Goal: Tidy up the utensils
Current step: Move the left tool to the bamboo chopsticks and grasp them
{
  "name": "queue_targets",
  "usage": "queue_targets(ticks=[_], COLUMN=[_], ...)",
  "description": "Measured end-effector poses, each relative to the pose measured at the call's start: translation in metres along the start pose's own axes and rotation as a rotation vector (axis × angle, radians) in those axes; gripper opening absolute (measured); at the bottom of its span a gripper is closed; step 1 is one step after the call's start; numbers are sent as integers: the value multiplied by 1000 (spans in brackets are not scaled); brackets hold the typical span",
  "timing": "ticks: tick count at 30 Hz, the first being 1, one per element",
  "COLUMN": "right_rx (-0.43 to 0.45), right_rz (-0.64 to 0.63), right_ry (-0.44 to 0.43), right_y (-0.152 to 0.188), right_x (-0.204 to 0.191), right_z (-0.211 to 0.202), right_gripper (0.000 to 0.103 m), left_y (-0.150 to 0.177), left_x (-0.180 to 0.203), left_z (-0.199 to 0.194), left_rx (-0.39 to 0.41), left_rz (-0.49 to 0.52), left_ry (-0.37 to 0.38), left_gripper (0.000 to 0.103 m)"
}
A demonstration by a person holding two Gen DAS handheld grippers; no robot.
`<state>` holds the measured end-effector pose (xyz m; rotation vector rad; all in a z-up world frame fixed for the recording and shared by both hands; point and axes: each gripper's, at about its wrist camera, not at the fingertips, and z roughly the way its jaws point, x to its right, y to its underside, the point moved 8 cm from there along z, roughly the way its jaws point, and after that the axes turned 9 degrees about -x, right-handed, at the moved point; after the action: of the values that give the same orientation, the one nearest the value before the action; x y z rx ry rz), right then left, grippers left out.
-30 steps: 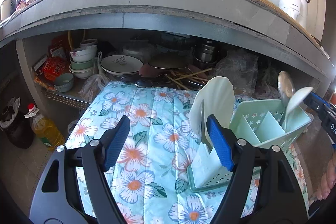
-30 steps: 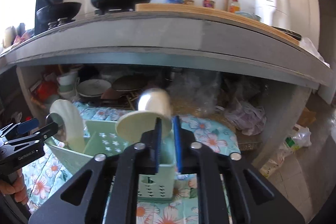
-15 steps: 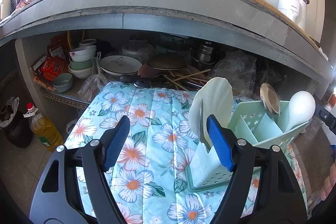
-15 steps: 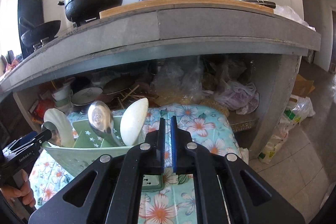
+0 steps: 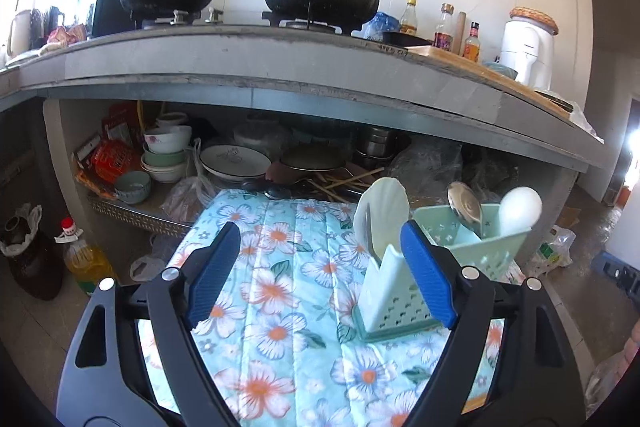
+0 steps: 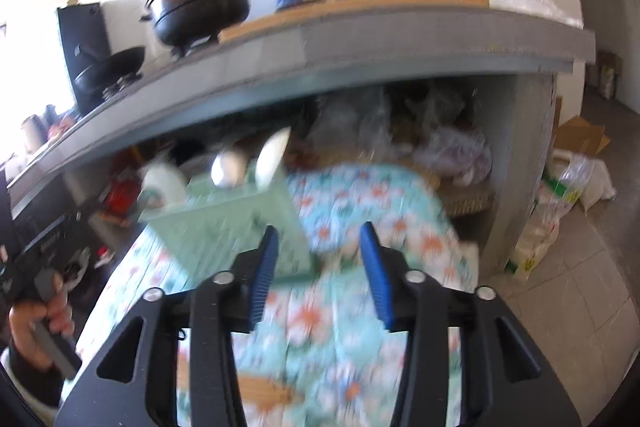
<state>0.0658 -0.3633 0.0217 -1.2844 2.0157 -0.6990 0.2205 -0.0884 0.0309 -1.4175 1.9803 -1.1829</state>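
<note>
Utensil caddy loaded; both grippers empty.

The green plastic caddy (image 5: pixel 460 255) stands on the floral cloth (image 5: pixel 280 267), holding a steel ladle (image 5: pixel 464 205) and two pale spoons. The left gripper (image 5: pixel 320 279) and the right gripper (image 6: pixel 320 267) are both opening, with nothing between them. The caddy looks light, rigid and tippable; its rim is the best hold. The cloth's near edges drop away; the left side lies free.

Left gripper (image 5: pixel 320 267) hangs with jaws opening wide, nothing between them. Right gripper (image 6: pixel 320 267) opening too, empty. A hand (image 6: pixel 38 319) grips the left handle.
</note>
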Motion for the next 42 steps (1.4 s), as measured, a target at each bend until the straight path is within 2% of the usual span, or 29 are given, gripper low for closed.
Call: queue_targets(ticks=[4,7,11,15,17,22,25,27,28,32,35,37,41,42], right_rx=[-131,-228,-305,-328,-327,-315,-322,-321,-321,-321,-320,-324,-336,-341], right_rz=[16,81,179,243,242,271,290,291,293,304,308,317,326,327], right_ry=[4,-7,-42,-81,-84,-95,-109,-110,-111,-111,-102,-100,-110,-113], right_y=[56,98,141,161,161,161,162,163,164,164,165,166,169,170], right_x=[-1,1,3,2,2,11,13,13,14,16,19,21,21,21], right_z=[1,11,20,19,15,10,12,12,12,11,10,11,15,17], right_gripper=[48,48,48,48,48,48,48,48,48,48,48,48,48,48], left_y=[27,58,123,169,173,185,195,209,215,211,198,194,200,204], left_x=[2,14,49,70,75,78,83,80,79,79,90,100,125,130], left_z=[-19,-19,9,27,21,3,-8,-5,-4,-14,-26,-32,-30,-28], left_rx=[-42,-122,-281,-316,-276,-318,-361,-445,-461,-412,-349,-312,-289,-301], left_rz=[57,142,385,584,627,647,667,655,642,626,622,653,771,798], left_ry=[10,8,-37,-132,-158,-121,-75,-22,-25,-18,40,70,95,98], left_gripper=[79,80,80,80,80,80,80,80,80,80,80,79,67,60])
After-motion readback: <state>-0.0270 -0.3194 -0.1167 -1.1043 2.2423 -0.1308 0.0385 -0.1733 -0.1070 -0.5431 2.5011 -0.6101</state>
